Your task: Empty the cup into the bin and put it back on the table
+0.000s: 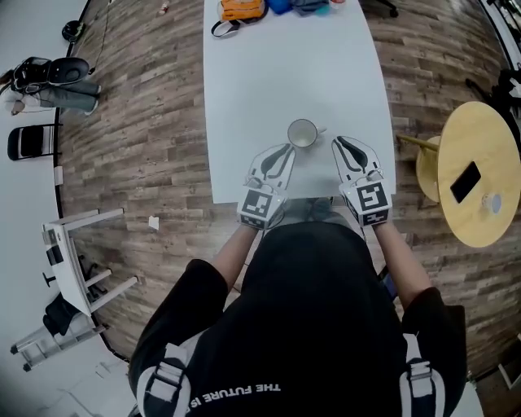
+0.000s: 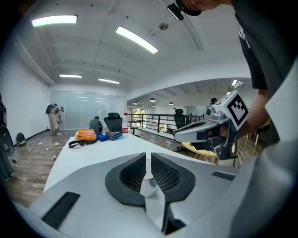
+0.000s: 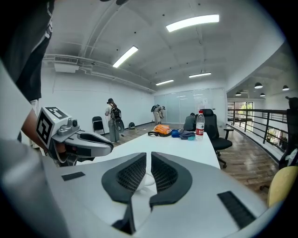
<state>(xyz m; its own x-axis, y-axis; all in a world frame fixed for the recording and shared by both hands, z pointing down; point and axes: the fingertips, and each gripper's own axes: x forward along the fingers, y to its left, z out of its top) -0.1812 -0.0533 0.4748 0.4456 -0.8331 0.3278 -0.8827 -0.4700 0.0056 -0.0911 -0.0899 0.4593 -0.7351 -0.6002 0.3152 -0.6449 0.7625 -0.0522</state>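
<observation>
The cup (image 1: pixel 303 133) stands upright near the table's (image 1: pixel 269 73) near edge. The left gripper (image 1: pixel 286 150) and right gripper (image 1: pixel 339 142), just beside it, are both closed and empty.

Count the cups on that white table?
1: the white cup stands near the table's front edge, just ahead of the left gripper and right gripper. The bags at the far end might hide more.

Person: black short-sleeved T-shirt (image 1: pixel 317 326), white lettering across back. Grey-white webbing straps (image 1: pixel 167 379) with buckles over both shoulders. Left gripper (image 1: pixel 286 150) and right gripper (image 1: pixel 338 141): pale grey moulded shells, tapering black-rimmed fingers (image 2: pixel 132 173) lined with black mesh-textured pads. White cube (image 1: pixel 259 205) with black square markers at rear of each gripper, small metal fittings beside it.
</observation>
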